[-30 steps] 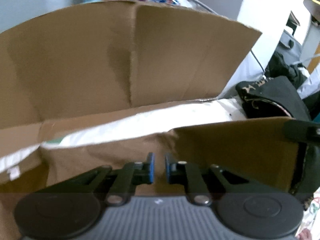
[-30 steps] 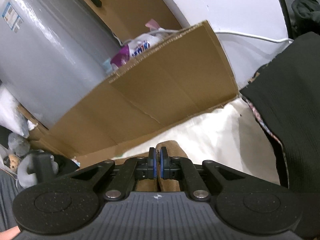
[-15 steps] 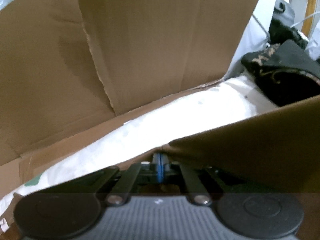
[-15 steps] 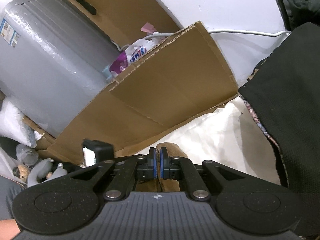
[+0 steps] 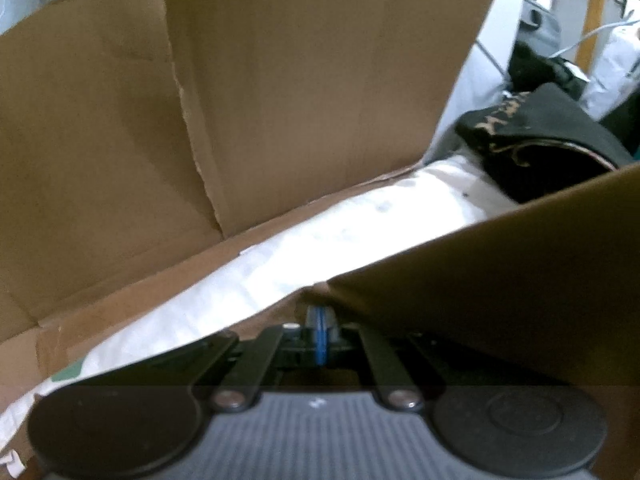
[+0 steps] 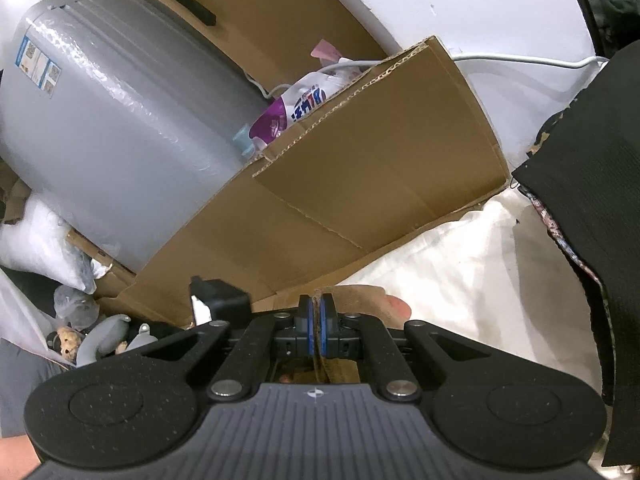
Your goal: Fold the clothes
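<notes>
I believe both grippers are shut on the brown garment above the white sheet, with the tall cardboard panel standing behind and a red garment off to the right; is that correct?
Nearly: the garment on the right is black, not red, as the left wrist view shows. The rest holds: the left gripper and right gripper pinch the brown garment over the white sheet, before the cardboard panel.

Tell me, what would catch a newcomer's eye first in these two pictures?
Probably the big cardboard box standing open behind a white sheet, filling most of the left view. Next, the two black grippers at the bottom of each view: the left gripper and the right gripper are each shut on a brown garment. In the right view, a silver-grey appliance looms at the upper left and a black cloth lies at the right.
</notes>
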Available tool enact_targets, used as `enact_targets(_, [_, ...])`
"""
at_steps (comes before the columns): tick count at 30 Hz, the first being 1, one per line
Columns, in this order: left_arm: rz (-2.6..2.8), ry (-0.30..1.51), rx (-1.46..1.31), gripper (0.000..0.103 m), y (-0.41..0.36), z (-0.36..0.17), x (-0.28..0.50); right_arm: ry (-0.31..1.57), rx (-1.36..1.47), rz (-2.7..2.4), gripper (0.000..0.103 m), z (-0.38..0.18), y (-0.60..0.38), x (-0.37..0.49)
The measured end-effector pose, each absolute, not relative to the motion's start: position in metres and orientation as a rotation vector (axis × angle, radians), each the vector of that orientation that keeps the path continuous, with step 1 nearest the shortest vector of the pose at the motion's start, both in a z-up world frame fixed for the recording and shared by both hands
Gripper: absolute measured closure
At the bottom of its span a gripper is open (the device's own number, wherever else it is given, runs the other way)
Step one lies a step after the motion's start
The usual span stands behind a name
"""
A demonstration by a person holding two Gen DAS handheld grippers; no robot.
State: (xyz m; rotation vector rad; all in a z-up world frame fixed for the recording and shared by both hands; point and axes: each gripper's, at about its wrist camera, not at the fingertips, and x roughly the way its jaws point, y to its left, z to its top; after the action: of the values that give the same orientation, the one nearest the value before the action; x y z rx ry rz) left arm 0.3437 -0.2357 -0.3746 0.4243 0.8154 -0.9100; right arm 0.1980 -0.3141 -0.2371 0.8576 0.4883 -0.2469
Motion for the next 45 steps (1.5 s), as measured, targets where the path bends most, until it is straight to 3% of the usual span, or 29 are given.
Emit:
enact_targets(14, [-0.873, 0.862, 0.428, 0.102, -0.254, -0.397, 0.350, 0.515, 0.869, -0.188, 0.103, -0.241, -0.298, 0.208])
enact_targets(19, [-0.841, 0.891, 0.402, 0.094, -0.247, -0.391, 0.351, 0.519, 0.877, -0.153, 0.103, -0.243, -0.287, 0.215])
enact_targets(24, [-0.772, 0.964, 0.362, 0.092, -0.214, -0.366, 0.342, 0.535, 0.847, -0.116, 0.103, -0.243, -0.274, 0.225])
enact_targets(26, [-0.748, 0.972, 0.353, 0.089, -0.197, -0.355, 0.336, 0.546, 0.832, -0.110, 0.103, -0.245, -0.269, 0.230])
enact_targets(31, [-0.667, 0.943, 0.295, 0.045, -0.151, -0.331, 0.320, 0.576, 0.806, -0.090, 0.103, -0.252, -0.254, 0.240])
enact_targets(36, [-0.581, 0.956, 0.192, 0.044, -0.113, -0.327, 0.309, 0.634, 0.768, -0.064, 0.101, -0.262, -0.236, 0.250])
enact_targets(39, [-0.486, 0.962, 0.105, 0.040, -0.087, -0.328, 0.306, 0.686, 0.750, -0.002, 0.097, -0.266, -0.226, 0.257])
enact_targets(44, [-0.401, 0.975, 0.043, 0.039, -0.058, -0.337, 0.308, 0.720, 0.734, 0.084, 0.062, -0.270, -0.214, 0.257])
enact_targets(45, [-0.393, 0.973, 0.021, 0.038, -0.053, -0.339, 0.308, 0.729, 0.732, 0.090, 0.059, -0.271, -0.214, 0.256])
